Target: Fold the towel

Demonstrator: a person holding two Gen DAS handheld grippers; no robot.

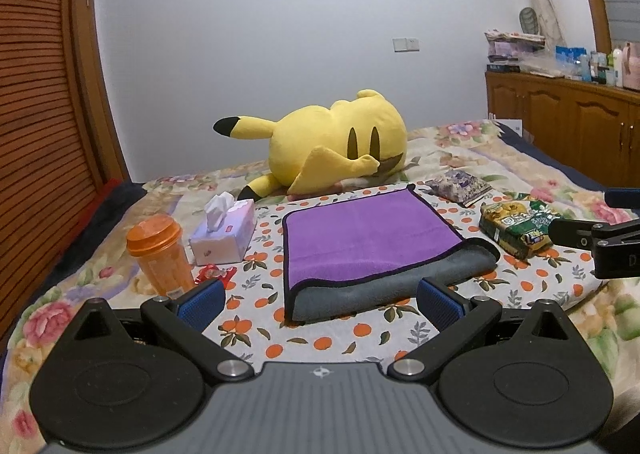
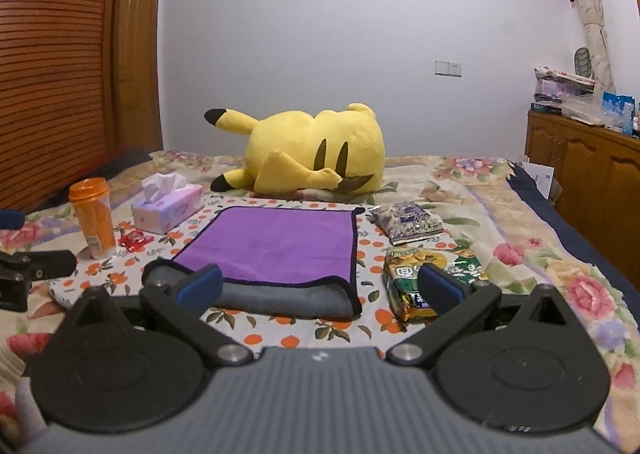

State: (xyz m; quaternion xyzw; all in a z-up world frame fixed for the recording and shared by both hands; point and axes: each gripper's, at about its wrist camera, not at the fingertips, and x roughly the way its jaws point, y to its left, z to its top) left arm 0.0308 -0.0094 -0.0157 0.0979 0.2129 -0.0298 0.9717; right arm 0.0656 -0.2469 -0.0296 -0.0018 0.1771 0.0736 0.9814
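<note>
A towel, purple on one side and grey on the other (image 1: 368, 238), lies on an orange-print cloth (image 1: 320, 338) on the bed. Its purple layer lies folded over the grey layer, which shows along the near edge and right corner. It also shows in the right wrist view (image 2: 276, 242). My left gripper (image 1: 320, 300) is open and empty, hovering just in front of the towel's near edge. My right gripper (image 2: 320, 288) is open and empty, near the towel's near right corner. Each gripper shows at the edge of the other's view.
An orange bottle (image 1: 160, 254), a tissue box (image 1: 224, 234) and a red wrapper (image 1: 212, 274) stand left of the towel. A green snack bag (image 1: 516, 228) and a purple packet (image 1: 458, 184) lie right. A yellow plush toy (image 1: 332, 144) lies behind. Wooden cabinets (image 1: 568, 126) stand far right.
</note>
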